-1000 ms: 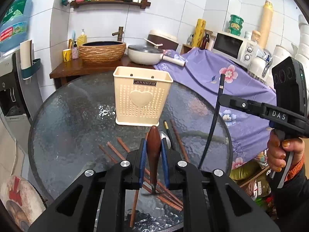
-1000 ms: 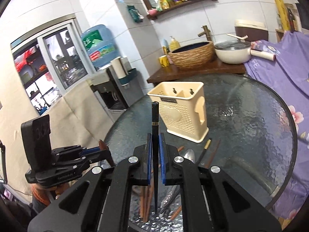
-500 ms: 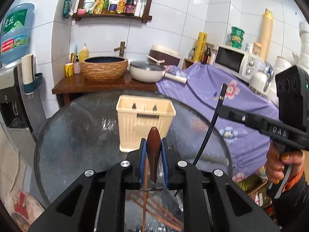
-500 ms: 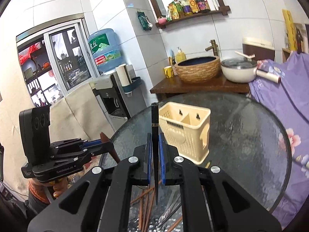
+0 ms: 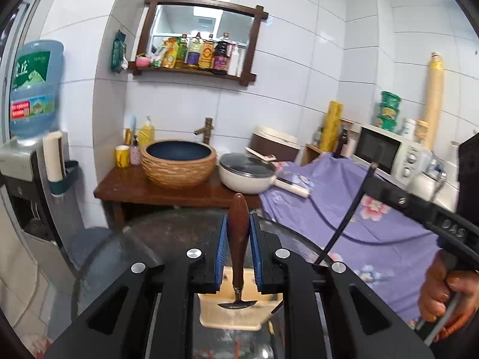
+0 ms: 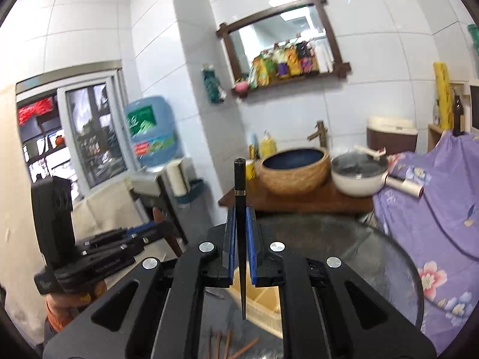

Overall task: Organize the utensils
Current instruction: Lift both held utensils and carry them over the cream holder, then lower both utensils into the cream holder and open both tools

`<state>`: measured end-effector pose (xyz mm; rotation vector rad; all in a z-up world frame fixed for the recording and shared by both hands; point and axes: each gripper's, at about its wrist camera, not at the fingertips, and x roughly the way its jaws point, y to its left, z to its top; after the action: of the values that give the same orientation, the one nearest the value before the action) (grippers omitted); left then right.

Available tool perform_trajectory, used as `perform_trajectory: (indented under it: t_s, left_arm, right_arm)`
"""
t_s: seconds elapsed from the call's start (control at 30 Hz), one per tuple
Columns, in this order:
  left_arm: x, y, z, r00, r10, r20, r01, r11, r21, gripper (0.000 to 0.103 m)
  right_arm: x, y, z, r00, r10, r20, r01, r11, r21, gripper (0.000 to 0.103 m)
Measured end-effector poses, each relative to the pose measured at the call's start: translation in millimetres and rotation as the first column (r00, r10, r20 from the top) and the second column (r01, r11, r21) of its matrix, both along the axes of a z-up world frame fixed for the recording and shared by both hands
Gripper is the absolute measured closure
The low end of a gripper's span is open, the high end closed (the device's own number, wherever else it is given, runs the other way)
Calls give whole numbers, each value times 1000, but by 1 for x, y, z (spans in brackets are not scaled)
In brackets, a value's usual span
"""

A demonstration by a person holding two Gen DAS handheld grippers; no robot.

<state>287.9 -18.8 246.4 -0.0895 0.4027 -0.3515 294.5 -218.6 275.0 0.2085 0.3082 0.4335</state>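
Note:
My left gripper (image 5: 238, 224) is shut on a spoon with a brown wooden handle (image 5: 238, 233), held upright over the cream plastic utensil holder (image 5: 239, 314). My right gripper (image 6: 240, 224) is shut on a black chopstick (image 6: 240, 209), its tip pointing down over the same holder (image 6: 263, 302). The right gripper also shows in the left wrist view (image 5: 398, 200), and the left gripper shows in the right wrist view (image 6: 149, 230). Brown chopsticks (image 6: 227, 344) lie on the glass table (image 6: 359, 254) in front of the holder.
Behind the table stands a wooden counter (image 5: 143, 191) with a woven basin (image 5: 178, 161) and a white pan (image 5: 248, 173). A purple flowered cloth (image 5: 344, 209) covers furniture to the right. A water dispenser (image 5: 27, 149) stands left.
Both grippers have risen with their utensils and tilted up, and the holder has dropped from the middle of both views to below the fingers.

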Motion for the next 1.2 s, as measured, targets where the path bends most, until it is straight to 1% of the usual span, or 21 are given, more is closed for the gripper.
perform_trajectory:
  t_s: [0.07,0.13,0.2,0.43,0.53,0.6,0.73,0.77,1.0,1.07,1.1,1.13,1.17,1.2]
  left_arm:
    - [16,-8,-3,1000,16,-19,-16,1000,9,88]
    - [30,-15,-12,999,20,-35,-19,1000,16,88]
    - [38,-20,-23,998,22,-51,-21,1000,22,88]
    - [61,-28,-79,990,48,-134,-41,998,58,88]
    - [67,-25,-97,984,46,-174,-38,998,50,88]
    - [70,-24,-105,982,51,-184,-41,998,57,88]
    - [76,-23,-123,975,56,-217,-44,997,60,88]
    - [77,-22,-126,973,56,-224,-44,997,60,88]
    - [84,-24,-143,965,63,-255,-47,997,69,88]
    - [84,-24,-145,967,63,-248,-48,997,63,86]
    - [83,-25,-145,968,64,-242,-49,997,66,80]
    - [81,-25,-144,971,63,-232,-48,997,68,71]
    - [78,-25,-143,973,60,-222,-47,997,62,66]
    - [76,-24,-142,975,60,-214,-49,997,55,57]
  right_arm:
    - [11,2,4,999,-30,12,30,999,-11,95]
    - [21,4,0,998,-58,18,59,998,-24,95]
    - [31,6,-15,997,-81,8,81,996,-39,95]
    - [58,12,-86,989,-108,-98,102,993,-60,95]
    - [63,13,-105,985,-107,-136,99,993,-64,95]
    - [67,15,-117,982,-111,-152,101,992,-73,95]
    - [70,19,-132,978,-107,-180,94,992,-81,95]
    - [70,19,-134,979,-112,-172,99,992,-82,95]
    - [74,14,-138,975,-137,-178,126,990,-71,95]
    - [75,12,-140,972,-154,-176,143,987,-76,95]
    - [75,11,-140,971,-161,-175,150,986,-73,95]
    - [75,10,-141,971,-162,-176,152,986,-69,95]
    - [76,8,-143,971,-159,-179,149,986,-69,95]
    - [77,8,-144,970,-159,-184,147,986,-73,94]
